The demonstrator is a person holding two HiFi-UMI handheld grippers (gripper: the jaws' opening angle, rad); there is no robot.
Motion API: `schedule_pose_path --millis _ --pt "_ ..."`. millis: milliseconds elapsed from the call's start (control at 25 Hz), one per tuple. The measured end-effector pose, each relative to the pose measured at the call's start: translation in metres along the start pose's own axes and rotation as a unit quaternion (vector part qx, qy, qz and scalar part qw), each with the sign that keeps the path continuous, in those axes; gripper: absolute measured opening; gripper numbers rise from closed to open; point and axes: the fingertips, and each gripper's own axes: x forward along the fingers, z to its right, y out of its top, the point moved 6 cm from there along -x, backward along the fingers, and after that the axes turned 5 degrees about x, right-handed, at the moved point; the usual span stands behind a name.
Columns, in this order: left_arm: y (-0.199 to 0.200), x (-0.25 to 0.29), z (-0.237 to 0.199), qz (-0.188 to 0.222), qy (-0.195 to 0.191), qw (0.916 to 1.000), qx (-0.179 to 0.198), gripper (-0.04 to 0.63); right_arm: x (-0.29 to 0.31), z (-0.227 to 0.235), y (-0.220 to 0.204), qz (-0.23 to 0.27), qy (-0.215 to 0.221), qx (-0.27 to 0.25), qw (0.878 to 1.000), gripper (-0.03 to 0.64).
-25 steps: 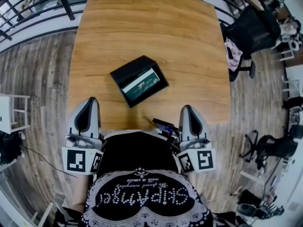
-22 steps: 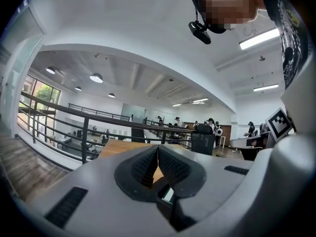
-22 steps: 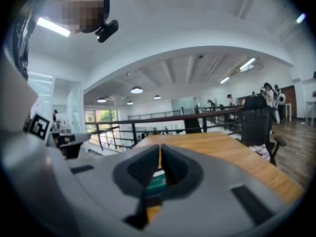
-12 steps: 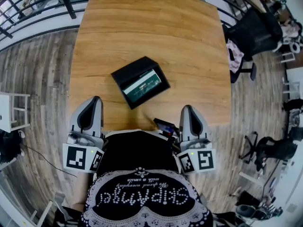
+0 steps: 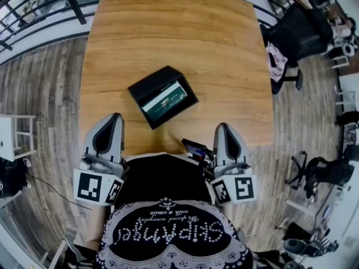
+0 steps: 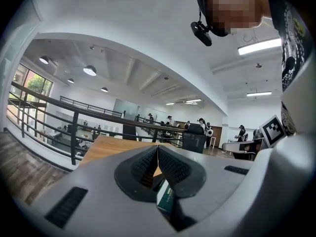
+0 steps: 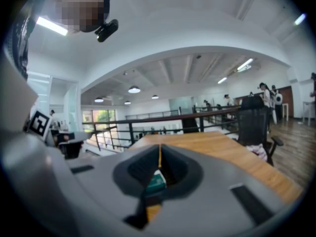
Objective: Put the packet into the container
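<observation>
one packet (image 5: 164,96), dark green with a white band along one long edge, lying flat inside one black rectangular container (image 5: 147,82), and that's set askew on the wooden desk (image 5: 185,32). two grippers in play: left gripper (image 5: 110,118), fingers (image 6: 141,164) pressed together on nothing; right gripper (image 5: 223,126), fingers (image 7: 175,170) closed too, empty. container and packet sit ahead of both pairs of fingers, between them, a touch nearer the left pair, clear of both tips.
</observation>
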Motion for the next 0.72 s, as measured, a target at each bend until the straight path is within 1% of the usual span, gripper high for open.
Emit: schedule_pose_path --millis 160,360,720 --pt "-0.0006 -0.0024 0.001 -0.006 -0.002 1.0 0.001 0.029 -0.0007 -0.0007 -0.0004 -0.001 0.003 -0.004 1.0 0.034" --pt "-0.0003 -0.0038 0.0017 -0.006 0.002 1.0 0.002 0.029 -0.0001 -0.0027 -0.0003 -0.003 0.006 -0.024 1.0 0.034" --pt "0.0 -0.0034 0.0026 -0.007 0.0 1.0 0.002 0.029 0.0004 -0.0019 0.0007 -0.002 0.005 -0.03 1.0 0.034"
